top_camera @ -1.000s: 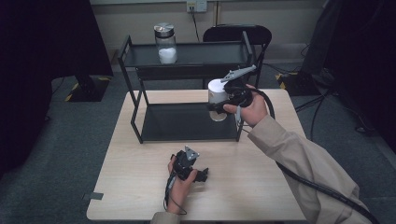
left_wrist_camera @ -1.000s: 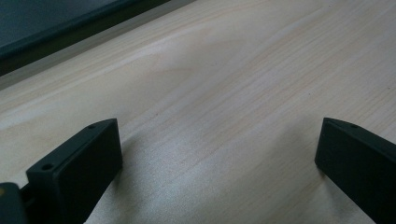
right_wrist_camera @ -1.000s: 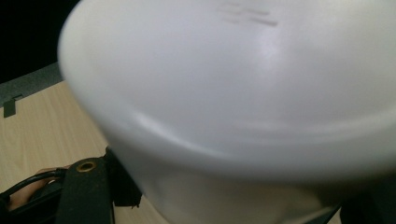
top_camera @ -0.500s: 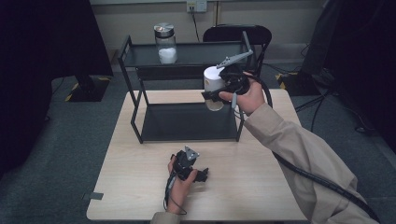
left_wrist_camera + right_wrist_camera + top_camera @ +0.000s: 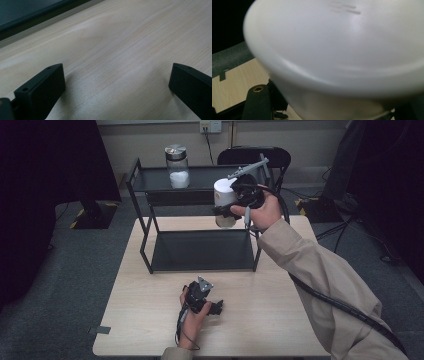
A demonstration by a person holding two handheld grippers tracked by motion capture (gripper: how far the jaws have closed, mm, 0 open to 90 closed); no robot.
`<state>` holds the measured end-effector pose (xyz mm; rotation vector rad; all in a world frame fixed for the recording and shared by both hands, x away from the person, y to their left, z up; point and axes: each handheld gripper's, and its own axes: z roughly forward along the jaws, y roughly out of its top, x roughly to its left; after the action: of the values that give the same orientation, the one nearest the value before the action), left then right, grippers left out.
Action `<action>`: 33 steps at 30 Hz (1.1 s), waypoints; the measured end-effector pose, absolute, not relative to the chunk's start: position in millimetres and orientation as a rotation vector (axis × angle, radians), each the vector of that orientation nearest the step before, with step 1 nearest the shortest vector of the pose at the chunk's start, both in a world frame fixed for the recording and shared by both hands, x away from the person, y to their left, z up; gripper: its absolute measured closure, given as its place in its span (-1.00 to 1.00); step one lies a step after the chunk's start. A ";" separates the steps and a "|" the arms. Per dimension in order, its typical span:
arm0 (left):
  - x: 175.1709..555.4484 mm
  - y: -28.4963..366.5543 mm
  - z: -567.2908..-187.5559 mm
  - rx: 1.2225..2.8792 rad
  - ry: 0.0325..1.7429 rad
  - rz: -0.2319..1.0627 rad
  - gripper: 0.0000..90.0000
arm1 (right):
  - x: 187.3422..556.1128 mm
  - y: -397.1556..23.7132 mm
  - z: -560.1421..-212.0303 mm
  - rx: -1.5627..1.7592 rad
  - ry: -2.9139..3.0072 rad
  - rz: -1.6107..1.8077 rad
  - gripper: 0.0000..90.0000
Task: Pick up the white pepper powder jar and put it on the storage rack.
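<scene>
We are observing the right gripper (image 5: 227, 210) holding a white-lidded jar (image 5: 224, 200) clear of the two-tier black rack (image 5: 200, 220), our chosen landmark. Its fingers are clamping the jar about its body, below the lid. The jar is hanging in the air at the rack's right end, above the lower shelf (image 5: 202, 250) and roughly level with the upper shelf (image 5: 200, 177), just in front of that shelf's front rail. It is leaning slightly. In the right gripper view we are seeing the jar's white lid (image 5: 337, 45) close up and blurred, with the jar body running down between the fingers.

A second jar (image 5: 177, 166), glass with a metal lid and white contents, is standing upright on the upper shelf of the rack, toward its left half, well apart from the held jar.

The left gripper (image 5: 217, 307) is lying on the wooden surface (image 5: 280, 320) in front of the rack, held in the person's left hand (image 5: 192, 317). In the left gripper view its fingers (image 5: 40, 92) are standing wide apart, with bare surface between them and the rack's dark base edge beyond.
</scene>
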<state>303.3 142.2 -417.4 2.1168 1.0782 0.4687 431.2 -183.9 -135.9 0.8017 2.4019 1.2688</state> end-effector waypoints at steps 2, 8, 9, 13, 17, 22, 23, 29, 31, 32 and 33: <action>303.3 142.2 -417.4 2.117 1.078 0.469 -1.00 | 431.4 -182.6 -131.3 0.797 2.396 1.268 -0.32; 303.4 142.2 -417.5 2.117 1.078 0.469 -1.00 | 432.6 -178.6 -117.3 0.797 2.382 1.267 -0.33; 303.4 142.2 -417.5 2.116 1.078 0.469 -1.00 | 433.0 -177.7 -114.8 0.798 2.381 1.265 -0.32; 303.4 142.2 -417.5 2.116 1.078 0.469 -1.00 | 432.7 -174.5 -105.6 0.792 2.377 1.265 -0.33; 303.4 142.2 -417.5 2.117 1.078 0.469 -1.00 | 432.1 -170.8 -95.8 0.784 2.371 1.256 -0.33; 303.4 142.2 -417.4 2.117 1.078 0.468 -1.00 | 434.1 -168.6 -84.7 0.777 2.365 1.265 -0.33; 303.4 142.2 -417.5 2.116 1.078 0.468 -1.00 | 434.8 -167.9 -83.2 0.779 2.364 1.266 -0.33; 303.5 142.2 -417.4 2.117 1.078 0.468 -1.00 | 440.2 -162.5 -74.7 0.782 2.360 1.257 -0.33; 303.4 142.2 -417.5 2.116 1.078 0.468 -1.00 | 442.0 -160.5 -72.0 0.785 2.354 1.251 -0.33; 303.4 142.2 -417.4 2.117 1.078 0.468 -1.00 | 443.3 -159.5 -70.4 0.787 2.354 1.249 -0.33; 303.4 142.2 -417.5 2.116 1.078 0.468 -1.00 | 444.4 -158.9 -69.5 0.789 2.350 1.252 -0.33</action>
<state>303.4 142.2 -417.5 2.1160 1.0783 0.4682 444.4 -158.9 -69.5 0.7889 2.3500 1.2524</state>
